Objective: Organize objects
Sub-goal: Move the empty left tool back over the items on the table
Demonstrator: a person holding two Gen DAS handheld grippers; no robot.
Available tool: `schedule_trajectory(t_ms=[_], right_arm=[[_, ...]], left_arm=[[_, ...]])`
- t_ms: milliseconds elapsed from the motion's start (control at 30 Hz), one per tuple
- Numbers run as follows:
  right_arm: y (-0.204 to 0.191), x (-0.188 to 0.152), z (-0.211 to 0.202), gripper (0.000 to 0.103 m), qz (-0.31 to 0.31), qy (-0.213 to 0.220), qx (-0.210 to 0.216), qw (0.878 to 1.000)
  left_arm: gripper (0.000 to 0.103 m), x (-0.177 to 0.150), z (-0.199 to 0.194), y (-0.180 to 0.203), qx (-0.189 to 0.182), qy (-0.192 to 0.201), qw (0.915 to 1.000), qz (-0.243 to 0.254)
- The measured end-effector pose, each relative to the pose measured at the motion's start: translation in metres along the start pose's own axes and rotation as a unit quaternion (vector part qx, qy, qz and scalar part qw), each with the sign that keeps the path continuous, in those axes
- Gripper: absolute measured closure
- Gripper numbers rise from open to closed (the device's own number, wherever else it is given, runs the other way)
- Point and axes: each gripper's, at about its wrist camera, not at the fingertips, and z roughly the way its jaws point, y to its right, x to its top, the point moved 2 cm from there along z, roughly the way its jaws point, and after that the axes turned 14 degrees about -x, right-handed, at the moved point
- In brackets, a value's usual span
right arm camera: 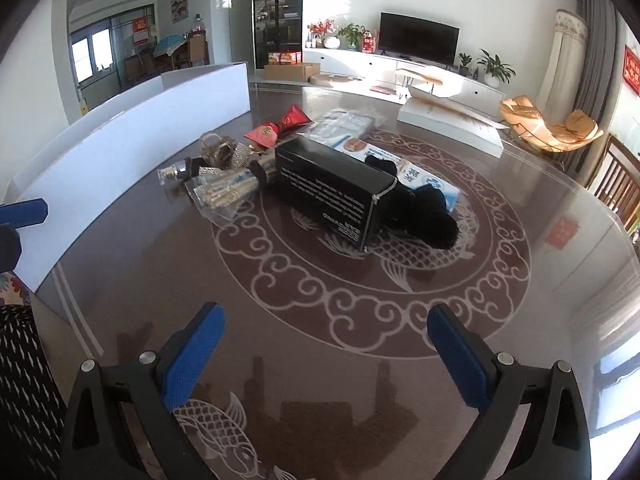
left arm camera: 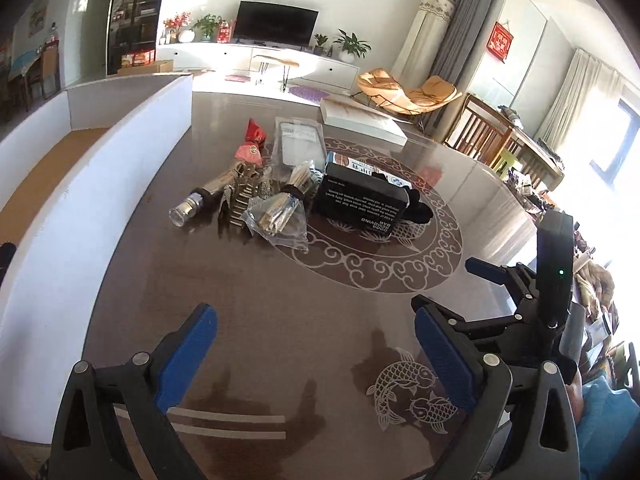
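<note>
left view / left claw [left arm camera: 316, 354]: jaws wide apart, nothing between them, over bare desk [left arm camera: 280, 300] near edge
left view / right claw [left arm camera: 448, 284]: seen at right, also spread, empty
left view / pile: mid-desk, far of claw; black box [left arm camera: 362, 202] right, bagged sticks [left arm camera: 280, 216] in front, vial [left arm camera: 192, 204] left end, red packet [left arm camera: 256, 134] far
left view / bin [left arm camera: 96, 184]: white-walled tray along left edge of desk, likely drop spot
left view / step: judged as first reach, nothing sorted yet
left view / advice: take the vial first, it lies loose at pile's left, nearest the bin; come in across its length
right view / right claw [right arm camera: 326, 350]: jaws apart, empty, pointing at pile
right view / box [right arm camera: 332, 184]: nearest item, lies on black fabric [right arm camera: 424, 216] and a blue-white packet [right arm camera: 432, 186]
right view / advice: box looks wide for the jaws, grip across its short side
right view / obstruction: bags overlap, lifting one may drag its neighbours; fabric under box may trail
right view / extras: white flat box [right arm camera: 452, 124] far right, apart from pile
</note>
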Motion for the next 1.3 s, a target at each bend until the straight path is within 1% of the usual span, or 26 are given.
schedule_trajectory(t_ms=[133, 233, 333, 433, 467, 567, 633, 700, 733, 800, 1300], right_arm=[[0.019, -0.021, 0.014, 0.002, 0.015, -0.029, -0.021, 0.999], [0.022, -0.028, 0.02, 0.002, 0.019, -0.045, -0.027, 0.998], [0.025, -0.029, 0.021, 0.0, 0.022, -0.045, -0.031, 0.998], [0.028, -0.028, 0.023, 0.0, 0.032, -0.052, -0.022, 0.998], [0.029, -0.029, 0.024, 0.0, 0.037, -0.056, -0.017, 0.998], [0.032, -0.03, 0.026, 0.0, 0.047, -0.061, -0.012, 0.997], [0.032, -0.03, 0.026, 0.0, 0.047, -0.061, -0.013, 0.997], [0.032, -0.03, 0.026, 0.0, 0.047, -0.062, -0.013, 0.997], [0.032, -0.03, 0.026, 0.0, 0.047, -0.062, -0.013, 0.997], [0.032, -0.031, 0.026, 0.0, 0.047, -0.062, -0.013, 0.997], [0.032, -0.031, 0.026, 0.0, 0.048, -0.061, -0.012, 0.997]], left_arm=[[0.002, 0.002, 0.046, 0.001, 0.026, -0.03, 0.9992, 0.008], [0.002, 0.0, 0.06, 0.001, 0.036, -0.033, 0.9987, 0.016], [0.002, -0.007, 0.069, -0.003, 0.05, -0.039, 0.9977, 0.025], [0.003, -0.016, 0.079, -0.012, 0.056, -0.056, 0.9967, 0.02], [0.002, -0.016, 0.078, -0.011, 0.058, -0.048, 0.9968, 0.028], [0.002, -0.016, 0.077, -0.013, 0.051, -0.046, 0.9974, 0.021], [0.002, -0.017, 0.078, -0.012, 0.058, -0.05, 0.9967, 0.026], [0.002, -0.019, 0.082, -0.009, 0.069, -0.057, 0.9952, 0.039], [0.0, -0.02, 0.084, -0.006, 0.079, -0.063, 0.9937, 0.049], [0.0, -0.023, 0.088, -0.001, 0.101, -0.071, 0.9899, 0.07], [0.0, -0.023, 0.084, -0.003, 0.097, -0.07, 0.9906, 0.066]])
